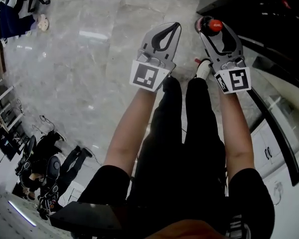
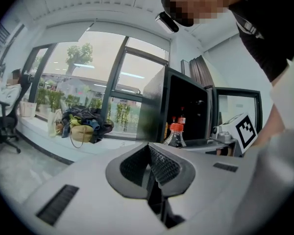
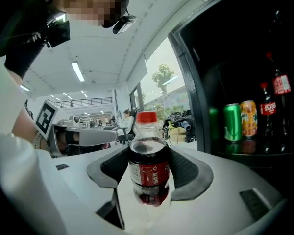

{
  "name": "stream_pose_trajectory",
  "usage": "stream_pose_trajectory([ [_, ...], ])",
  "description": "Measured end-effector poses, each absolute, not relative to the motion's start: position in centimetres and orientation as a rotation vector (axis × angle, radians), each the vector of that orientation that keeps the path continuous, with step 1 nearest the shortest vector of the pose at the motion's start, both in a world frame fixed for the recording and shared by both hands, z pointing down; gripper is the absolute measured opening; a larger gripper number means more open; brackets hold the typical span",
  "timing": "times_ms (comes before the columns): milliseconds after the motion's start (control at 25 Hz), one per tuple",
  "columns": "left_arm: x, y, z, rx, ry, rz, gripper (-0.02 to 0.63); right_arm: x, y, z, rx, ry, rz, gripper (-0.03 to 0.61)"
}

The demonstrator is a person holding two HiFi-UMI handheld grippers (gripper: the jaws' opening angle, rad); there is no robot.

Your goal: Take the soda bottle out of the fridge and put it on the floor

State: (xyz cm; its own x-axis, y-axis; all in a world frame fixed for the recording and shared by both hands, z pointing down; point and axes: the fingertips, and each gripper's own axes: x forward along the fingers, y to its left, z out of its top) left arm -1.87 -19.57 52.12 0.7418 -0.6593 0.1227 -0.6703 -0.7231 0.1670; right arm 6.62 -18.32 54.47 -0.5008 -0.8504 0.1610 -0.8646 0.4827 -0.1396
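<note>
Since soda bottle [image 3: 148, 165] is already out of fridge [image 3: 245, 58], R hand-held gripper [image 1: 217, 36] clamps its body, cap up, over floor [image 1: 79, 68] for set-down; L hand-held gripper [image 2: 149, 155] pinched closed w/ nothing in it, idle alongside.

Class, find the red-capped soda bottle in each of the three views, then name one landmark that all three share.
Head view: bottle upper right, red cap showing, held in the right hand-held gripper.
Left gripper view: bottle right of centre, in front of the fridge.
Right gripper view: bottle at centre, clamped between the jaws.
Shared landmark: the open fridge.
</note>
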Motion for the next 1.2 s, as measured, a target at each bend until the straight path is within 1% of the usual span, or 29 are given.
stream_pose_trajectory([
  [200, -3.6, -19.5, 57.4, 2.694, -1.103, 0.11, 0.002, 4.6, -19.0, 60.2, 1.412, -2.671, 0.345, 0.27],
  [440, -7.2, -19.9, 66.6, 2.622, -1.116, 0.159, 0.002, 1.0, -19.8, 71.4, 1.336, -2.628, 0.446, 0.27],
  [680, -8.4, -20.4, 77.1, 2.596, -1.078, 0.227, 0.002, -1.7, -20.6, 82.9, 1.174, -2.615, 0.45, 0.27],
  [880, -9.2, -20.0, 86.0, 2.572, -1.041, 0.303, 0.002, -2.5, -20.2, 92.4, 1.113, -2.585, 0.493, 0.27],
  [1200, -9.3, -21.7, 95.8, 2.603, -0.923, 0.349, 0.002, -4.0, -21.3, 103.5, 0.941, -2.591, 0.494, 0.27],
])
